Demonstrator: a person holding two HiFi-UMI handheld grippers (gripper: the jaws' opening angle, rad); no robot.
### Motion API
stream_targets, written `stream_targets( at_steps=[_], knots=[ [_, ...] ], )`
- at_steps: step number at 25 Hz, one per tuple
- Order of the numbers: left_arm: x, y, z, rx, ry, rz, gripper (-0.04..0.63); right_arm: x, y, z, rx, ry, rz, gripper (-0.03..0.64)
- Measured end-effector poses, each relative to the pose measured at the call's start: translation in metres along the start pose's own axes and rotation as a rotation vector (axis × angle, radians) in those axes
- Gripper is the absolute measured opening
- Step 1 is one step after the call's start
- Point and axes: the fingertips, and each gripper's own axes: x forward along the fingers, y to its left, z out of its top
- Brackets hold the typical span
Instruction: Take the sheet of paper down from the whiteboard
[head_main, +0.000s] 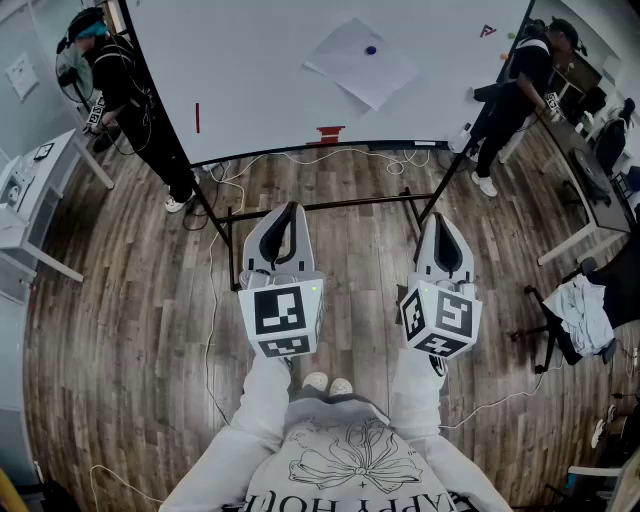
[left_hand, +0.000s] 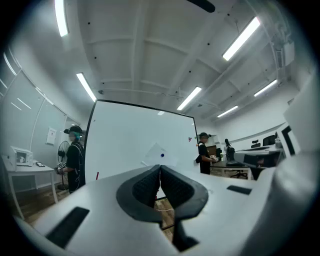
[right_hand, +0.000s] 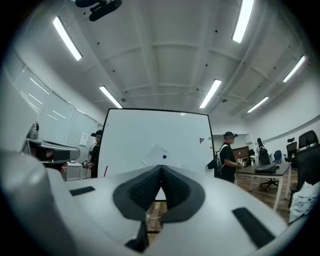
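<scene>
Sheet of paper (head_main: 360, 62) hangs on the whiteboard (head_main: 250, 70), tilted so one corner points up, right of the board's middle in the head view. Small dark blue round magnet (head_main: 371, 50) sits on its upper part. One lower edge looks slightly lifted off the board. Nothing touches the sheet.

Whiteboard otherwise mostly bare: short red line (head_main: 197, 117) at its left, a red item (head_main: 330, 132) at its bottom edge, a small red mark (head_main: 487, 30) near its upper right. Board stands on a black frame (head_main: 330, 206) over the wood floor (head_main: 120, 320); white cables (head_main: 250, 165) trail under it.

Left tool (head_main: 291, 208) and right tool (head_main: 440, 218) are held side by side, both aimed at the board and well apart from it. In each gripper view the dark ribbed pads meet at the tips, jaws together, nothing between them. The paper shows just above the joined tips in both views.

One person in black (head_main: 130, 90) stands at the board's left end, another (head_main: 510, 100) at its right end. White table (head_main: 35, 205) at far left, long table (head_main: 590, 190) at right, and an office chair (head_main: 585, 310) draped with pale cloth near the right edge.
</scene>
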Motion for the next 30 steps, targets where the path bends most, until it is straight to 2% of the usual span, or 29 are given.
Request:
stream_targets(
  at_steps=[12, 30],
  knots=[
    [0.008, 0.005, -0.003, -0.002, 0.002, -0.003, 0.006, 0.009, 0.004, -0.003, -0.001, 0.004, 0.003, 0.003],
    [0.049, 0.039, -0.024, 0.011, 0.04, -0.02, 0.006, 0.053, 0.038, -0.026, -0.003, 0.038, 0.023, 0.003]
  ],
)
